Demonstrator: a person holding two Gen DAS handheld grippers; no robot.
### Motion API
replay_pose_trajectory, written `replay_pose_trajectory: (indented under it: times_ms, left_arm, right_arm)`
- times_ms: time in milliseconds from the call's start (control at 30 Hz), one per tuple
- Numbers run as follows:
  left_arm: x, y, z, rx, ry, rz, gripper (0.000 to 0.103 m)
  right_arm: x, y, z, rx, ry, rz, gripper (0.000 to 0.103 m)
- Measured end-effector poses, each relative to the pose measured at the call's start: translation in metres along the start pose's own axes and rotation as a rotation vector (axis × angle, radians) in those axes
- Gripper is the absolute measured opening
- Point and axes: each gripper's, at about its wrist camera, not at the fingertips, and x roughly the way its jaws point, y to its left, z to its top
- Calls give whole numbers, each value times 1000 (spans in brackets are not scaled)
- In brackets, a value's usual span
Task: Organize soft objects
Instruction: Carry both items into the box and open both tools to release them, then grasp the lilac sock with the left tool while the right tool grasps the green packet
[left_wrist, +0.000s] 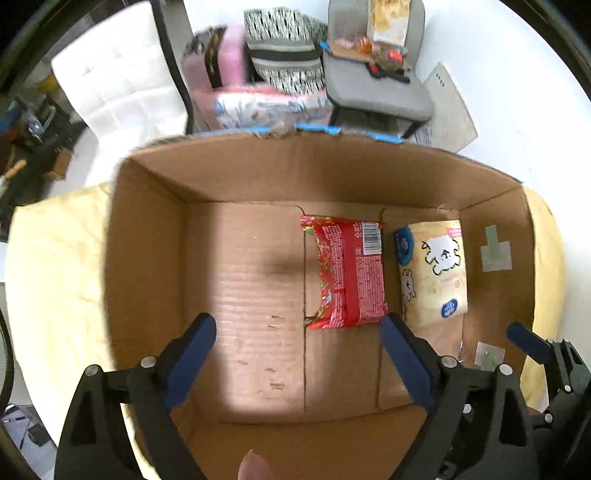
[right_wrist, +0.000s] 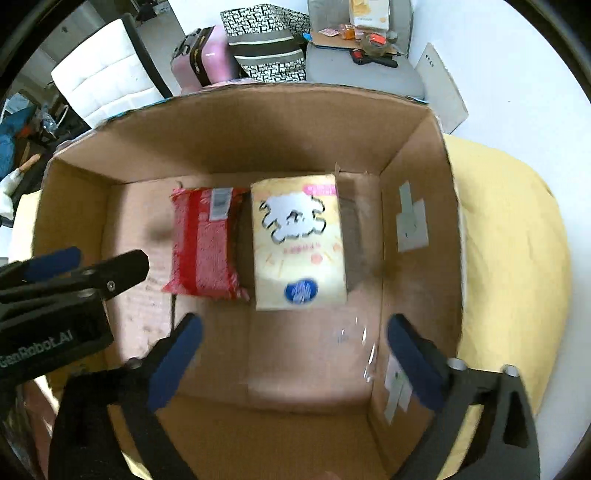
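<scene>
An open cardboard box stands on a yellow surface. On its floor lie a red noodle packet and, to its right, a cream tissue pack with a cartoon dog. My left gripper is open and empty above the box floor, just short of the red packet. My right gripper is open and empty above the box, just short of the tissue pack. The left gripper also shows at the left of the right wrist view.
A grey chair with clutter, a patterned bag, a pink suitcase and a white cushion stand beyond the box. The yellow surface extends to its right.
</scene>
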Motion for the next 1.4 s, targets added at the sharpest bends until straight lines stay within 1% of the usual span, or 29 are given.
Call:
replay_pose_trajectory:
  times_ms: [33,67,100,133,167,200,267,300,367,433,533,667,800,900,1000,1067,1167,1233,1333,1400]
  left_arm:
    - [1,-2,-9,8,-14,7,95]
    - [-5,-2,-12,9,-38,14,95]
    - [-15,0,-22,7,-57,25,95]
    - [-7,-3,-11,7,-65,27,95]
    - [-10,-3,-13,8,-79,26,95]
    - [-20,-3,-22,7,-98,38,95]
    - [-20,-8,-21,8,-132,46,95]
    - [-27,-8,-27,4,-144,51,95]
    - [-37,-10,-40,5,-161,54,95]
    - [-42,-12,-48,6,-170,66,95]
    - [-58,-14,-69,11,-186,71,95]
    - [-82,-15,-95,-2,-200,50,95]
    - [-100,-17,-121,-13,-215,37,95]
    - [-104,-16,-141,-30,-213,24,95]
    - [-96,-12,-162,-62,-169,10,95]
    - [-87,-10,-174,-89,-144,4,95]
    - [-61,-8,-191,-117,-84,26,95]
    - [-38,-7,-203,-149,-28,20,95]
    - [8,-1,-221,-231,115,-38,95]
    - [36,5,-232,-293,184,-48,95]
  right_arm:
    - [-4,0,-5,9,-4,-7,103]
    - [-8,-1,-11,19,-13,-8,103]
    - [-12,-8,-17,22,-24,-8,103]
    - [-15,-10,-25,20,-32,-14,103]
    - [-19,-5,-26,19,-37,-19,103]
    - [-24,-5,-31,22,-45,-20,103]
    - [-33,-5,-39,24,-54,-18,103]
    - [-40,-6,-45,28,-69,-16,103]
    - [-50,-3,-46,29,-88,-18,103]
    - [-59,-1,-53,32,-108,-15,103]
    - [-85,4,-75,21,-142,-19,103]
    - [-114,5,-99,13,-169,4,103]
    - [-138,3,-125,5,-193,9,103]
    - [-149,0,-147,-10,-196,17,103]
    - [-147,-8,-168,-36,-180,32,103]
    - [-136,-17,-181,-55,-157,38,103]
    - [-110,-30,-193,-78,-111,43,103]
    - [-88,-37,-196,-102,-72,55,103]
    - [-50,-41,-196,-171,-20,40,103]
    - [-28,-38,-192,-247,8,29,103]
